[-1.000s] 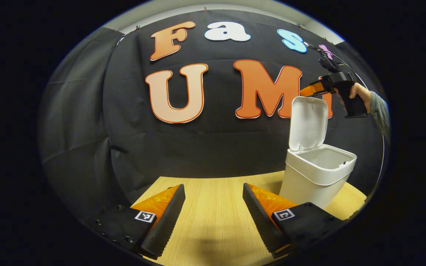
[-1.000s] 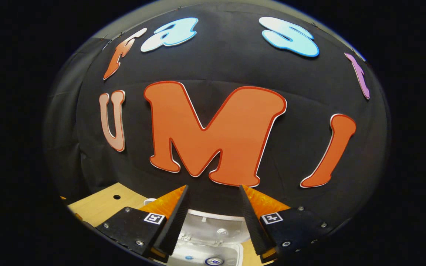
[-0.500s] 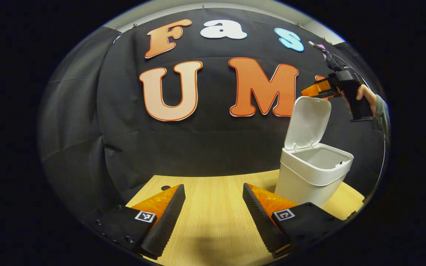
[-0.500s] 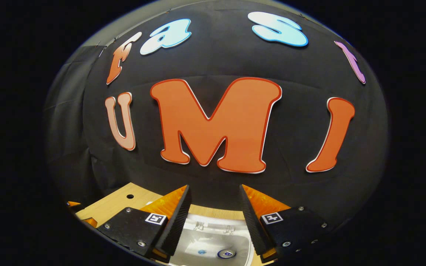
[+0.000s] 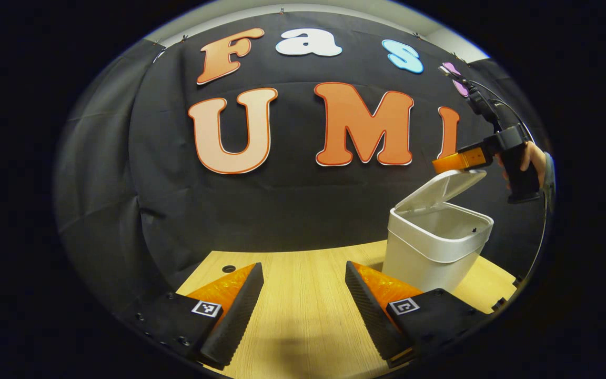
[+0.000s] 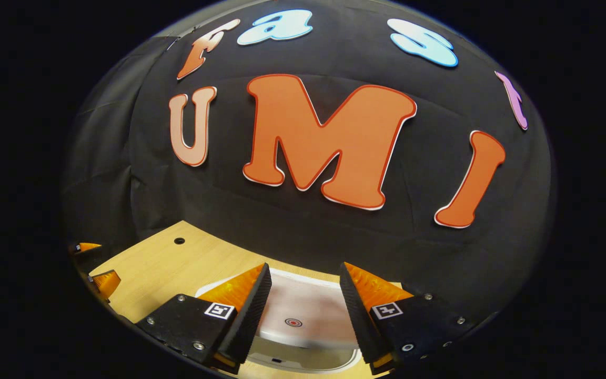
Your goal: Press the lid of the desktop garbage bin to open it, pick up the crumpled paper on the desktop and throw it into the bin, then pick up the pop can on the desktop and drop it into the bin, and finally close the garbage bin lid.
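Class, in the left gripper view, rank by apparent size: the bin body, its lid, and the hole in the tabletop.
1. bin body
2. lid, seen nearly edge-on, so it looks slimmer than it is
3. hole in the tabletop

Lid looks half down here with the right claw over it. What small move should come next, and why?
Probably press the right claw further down: the lid slants partly open over the white bin, with a gap at its front edge. The left claw is open above the table.
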